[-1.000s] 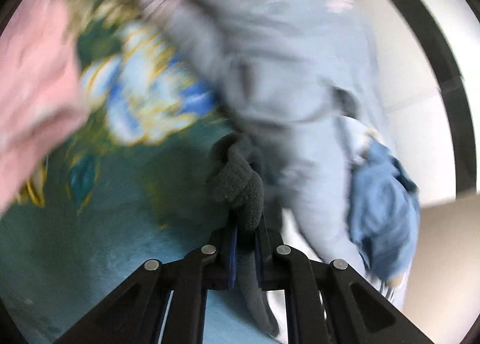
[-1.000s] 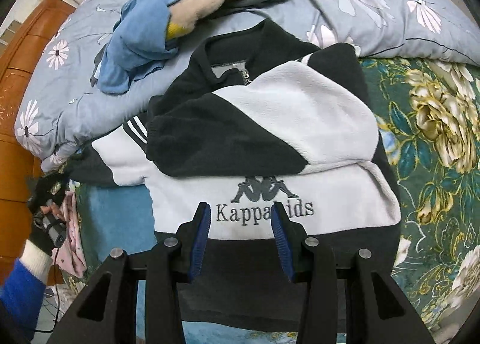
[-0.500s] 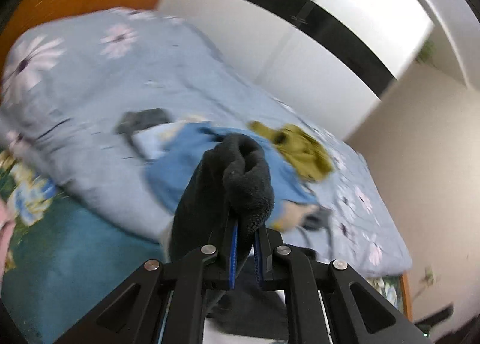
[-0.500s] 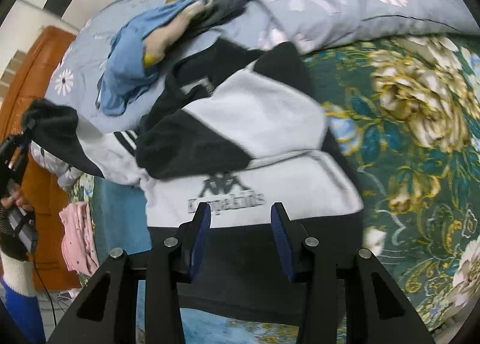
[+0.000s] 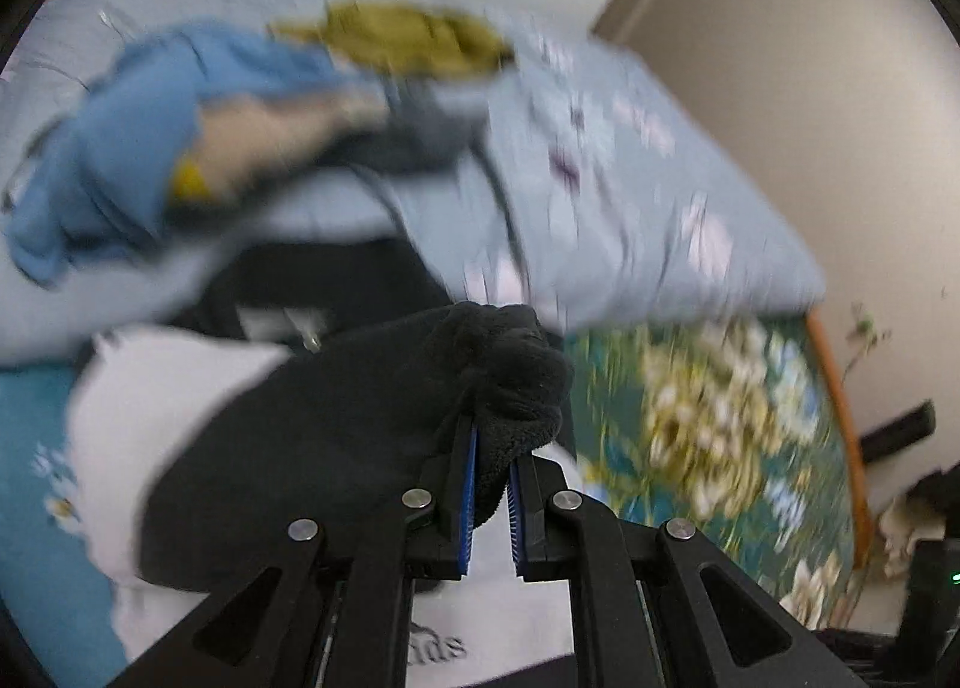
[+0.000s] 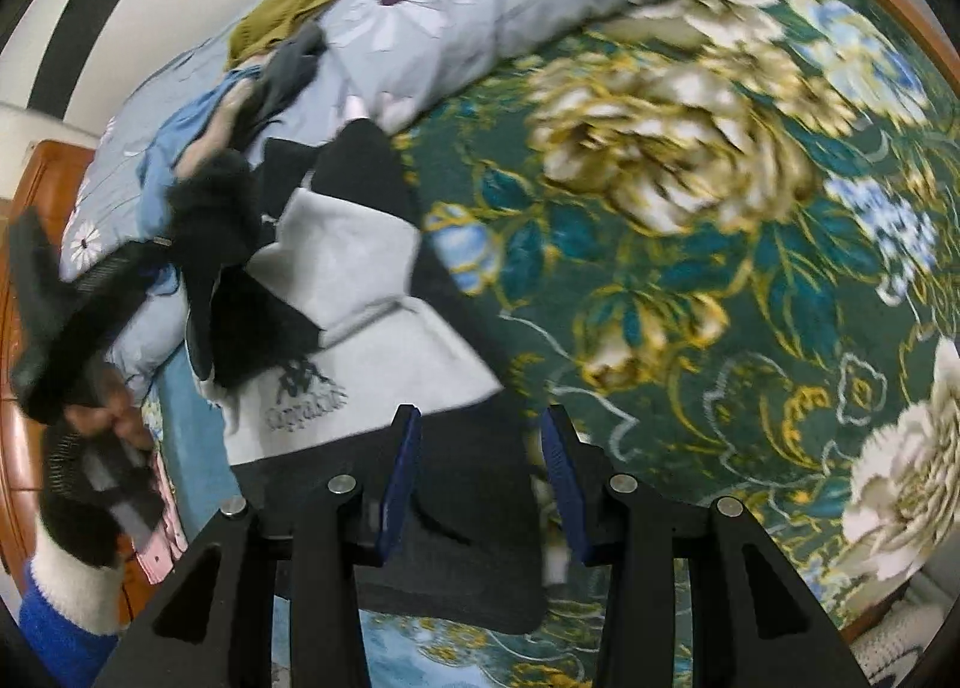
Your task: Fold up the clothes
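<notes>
The left tongs (image 5: 487,499), clamped on the black sleeve (image 5: 504,382), have swung it from out at the left, up over the jacket (image 6: 360,328); half a second ago the sleeve hung clear of the body. The right tongs (image 6: 480,478) have stayed wide open and empty above the jacket's near black hem. The jacket lies on a green flowered bedspread (image 6: 690,220), with a grey quilt (image 6: 480,4) at the far side bearing blue (image 5: 120,148) and olive (image 5: 408,37) clothes.
</notes>
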Tool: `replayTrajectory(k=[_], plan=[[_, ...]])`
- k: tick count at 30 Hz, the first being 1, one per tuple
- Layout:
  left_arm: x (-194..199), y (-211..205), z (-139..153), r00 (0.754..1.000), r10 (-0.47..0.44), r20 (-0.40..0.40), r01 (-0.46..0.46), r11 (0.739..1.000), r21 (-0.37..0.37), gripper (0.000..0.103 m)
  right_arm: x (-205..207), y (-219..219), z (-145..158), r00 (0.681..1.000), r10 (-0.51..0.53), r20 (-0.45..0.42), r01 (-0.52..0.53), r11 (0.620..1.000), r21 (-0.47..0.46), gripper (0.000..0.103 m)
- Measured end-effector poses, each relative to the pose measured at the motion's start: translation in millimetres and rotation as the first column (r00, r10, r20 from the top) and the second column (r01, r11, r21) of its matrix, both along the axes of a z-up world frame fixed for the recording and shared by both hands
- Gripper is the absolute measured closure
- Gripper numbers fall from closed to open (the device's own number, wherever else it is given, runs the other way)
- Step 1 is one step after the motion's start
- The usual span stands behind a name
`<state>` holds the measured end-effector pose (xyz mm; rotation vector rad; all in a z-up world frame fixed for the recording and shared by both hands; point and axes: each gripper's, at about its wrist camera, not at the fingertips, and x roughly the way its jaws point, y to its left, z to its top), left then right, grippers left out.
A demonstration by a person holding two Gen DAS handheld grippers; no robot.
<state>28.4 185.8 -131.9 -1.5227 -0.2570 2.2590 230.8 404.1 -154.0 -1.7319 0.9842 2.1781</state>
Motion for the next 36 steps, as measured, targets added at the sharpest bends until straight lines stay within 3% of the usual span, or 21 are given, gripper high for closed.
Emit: replayTrajectory(k=[4,10,12,16,20,23,25,28,30,36], plan=[[14.5,34.4,-44.3,0.992,-0.056,0.116,0.062,0.997,-0.048,0.093,9.9,8.3,-7.7,1.000,-0.017,0.023,0.017,1.000,-0.011,0.060],[24.0,24.9,-52.6,0.985,-0.062,0.159,0.065,0.998,-0.014,0.083,-1.7,4.4,-11.9,1.000,0.000,0.026,0.001,1.000,-0.024,0.060],[27.3,16.9,-46.9,0.983,-0.060,0.172,0.055,0.998,0.033,0.058,-11.4,-0.6,-11.7,1.000,0.010,0.017,-0.010,1.000,-0.026,0.060],[47.2,-12.3,-21.9,0.990,-0.068,0.122,0.057,0.994,0.093,0.048,-40.4,-15.4,-11.2,0.999,0.036,-0.021,-0.037,0.998,-0.047,0.060],[54.6,-83.3,-20.2,0.988,0.108,0.108,-0.110,0.994,0.011,0.043,-80.8,-37.9,-16.4,0.995,0.082,-0.055,-0.086,0.993,-0.077,0.058],[56.3,-139.2,-29.2,0.955,0.266,0.127,-0.262,0.964,-0.048,0.043,-113.7,-52.6,-27.0,0.991,0.119,-0.059,-0.124,0.989,-0.079,0.056],[55.3,-183.8,-42.8,0.902,0.398,0.168,-0.389,0.917,-0.085,0.043,-135.6,-61.8,-34.9,0.988,0.144,-0.059,-0.148,0.986,-0.078,0.054],[55.0,-225.6,-55.9,0.843,0.498,0.204,-0.492,0.866,-0.085,0.043,-160.5,-68.5,-54.3,0.989,0.148,-0.023,-0.150,0.986,-0.080,0.054],[54.4,-243.4,-62.9,0.816,0.531,0.227,-0.528,0.845,-0.077,0.042,-169.9,-66.8,-70.4,0.994,0.106,0.008,-0.104,0.988,-0.113,0.054],[51.1,-256.9,-72.0,0.813,0.528,0.245,-0.531,0.845,-0.061,0.038,-169.6,-55.2,-100.2,0.994,-0.073,0.077,0.087,0.977,-0.197,0.054]])
